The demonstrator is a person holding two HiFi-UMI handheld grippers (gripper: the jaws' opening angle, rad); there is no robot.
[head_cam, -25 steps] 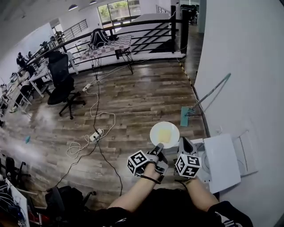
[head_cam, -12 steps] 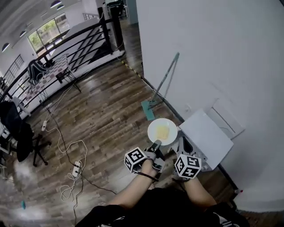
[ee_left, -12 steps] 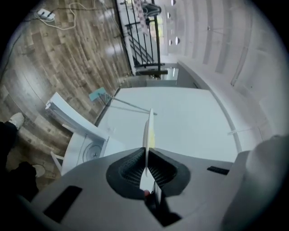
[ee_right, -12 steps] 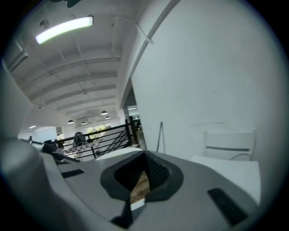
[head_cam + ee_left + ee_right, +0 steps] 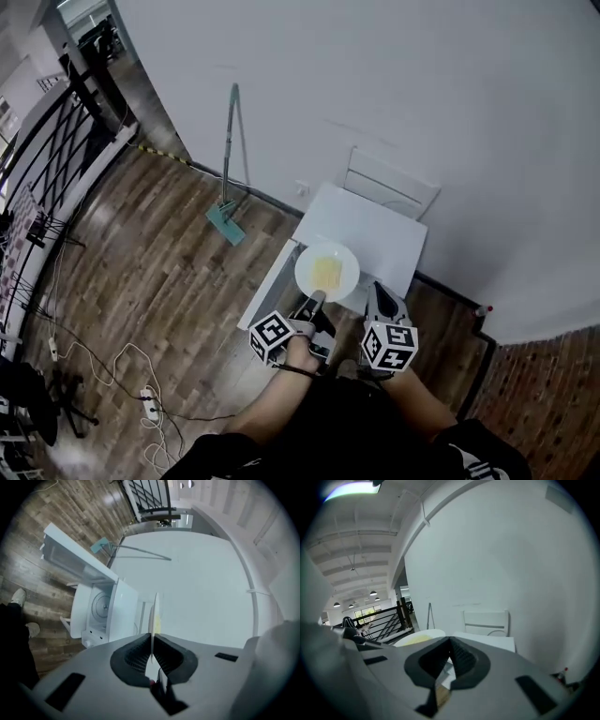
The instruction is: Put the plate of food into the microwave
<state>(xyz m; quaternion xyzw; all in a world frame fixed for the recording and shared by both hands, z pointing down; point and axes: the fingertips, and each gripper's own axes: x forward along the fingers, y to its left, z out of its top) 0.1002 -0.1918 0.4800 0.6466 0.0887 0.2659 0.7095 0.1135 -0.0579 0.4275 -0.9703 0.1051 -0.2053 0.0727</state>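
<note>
A white plate (image 5: pixel 326 272) with yellow food is held level over the front of the white microwave (image 5: pixel 370 234). My left gripper (image 5: pixel 316 299) is shut on the plate's near rim. In the left gripper view the plate (image 5: pixel 154 613) shows edge-on between the pads (image 5: pixel 140 651). Beyond it is the microwave's open cavity with its turntable (image 5: pixel 100 605) and the swung-out door (image 5: pixel 70 559). My right gripper (image 5: pixel 378 293) hovers just right of the plate, shut and holding nothing. In the right gripper view its jaws (image 5: pixel 450 641) meet, with the plate (image 5: pixel 417 637) to the left.
A mop (image 5: pixel 229 164) leans on the white wall left of the microwave. A white frame (image 5: pixel 392 185) stands against the wall behind it. A black railing (image 5: pixel 47 131) runs at the far left. Cables and a power strip (image 5: pixel 145 395) lie on the wood floor.
The head view has swung from the open office floor to the wall. The microwave now lies straight ahead, and the plate, still in the left gripper, has come over its front.
</note>
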